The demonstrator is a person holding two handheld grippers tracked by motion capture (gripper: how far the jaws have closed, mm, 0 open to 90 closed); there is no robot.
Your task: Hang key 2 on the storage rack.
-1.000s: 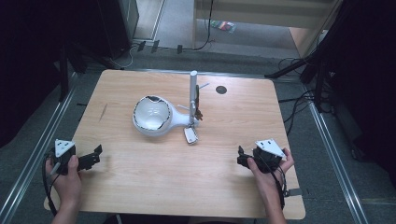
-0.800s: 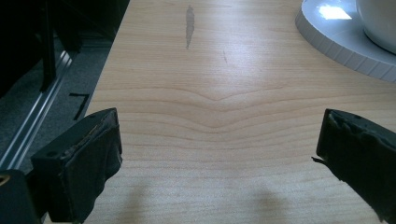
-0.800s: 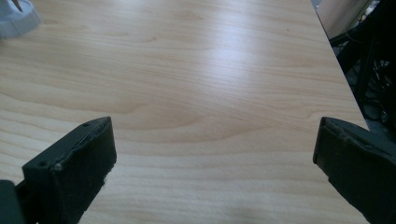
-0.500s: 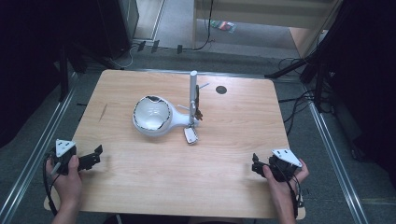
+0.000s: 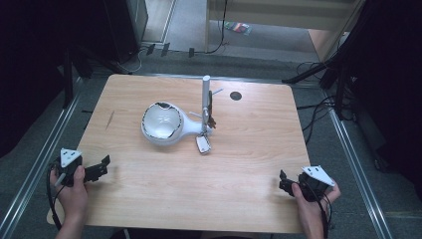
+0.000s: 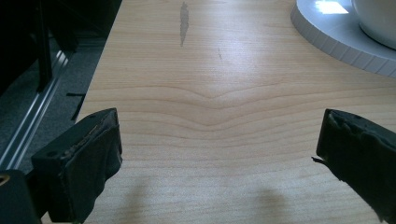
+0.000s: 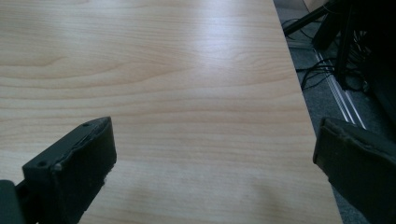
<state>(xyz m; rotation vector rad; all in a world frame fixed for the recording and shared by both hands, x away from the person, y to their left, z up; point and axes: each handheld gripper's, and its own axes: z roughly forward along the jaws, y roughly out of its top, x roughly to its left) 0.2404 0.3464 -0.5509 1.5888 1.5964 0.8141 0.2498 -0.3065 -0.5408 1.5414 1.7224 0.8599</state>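
Observation:
A white bowl-shaped appliance (image 5: 161,123) lies near the middle of the wooden table (image 5: 249,149), joined to a white upright post (image 5: 205,97) with a small white flat piece (image 5: 202,144) at its foot. My left gripper (image 5: 103,166) rests at the table's near left edge, held in a hand, jaws wide apart and empty. In the left gripper view the gripper (image 6: 219,126) points over bare wood toward the appliance's white base (image 6: 336,35). My right gripper (image 5: 282,181) sits by the near right corner, open and empty; the right gripper view has it (image 7: 215,128) over bare wood.
A dark round hole (image 5: 236,95) marks the table's far side. A grey streak (image 6: 183,21) marks the wood on the left. Metal rails (image 5: 40,164) run along both sides of the table. Cables (image 7: 327,70) lie on the floor past the right edge.
My right gripper has drawn back toward the near right corner of the table. The left gripper has barely shifted. The appliance has not moved.

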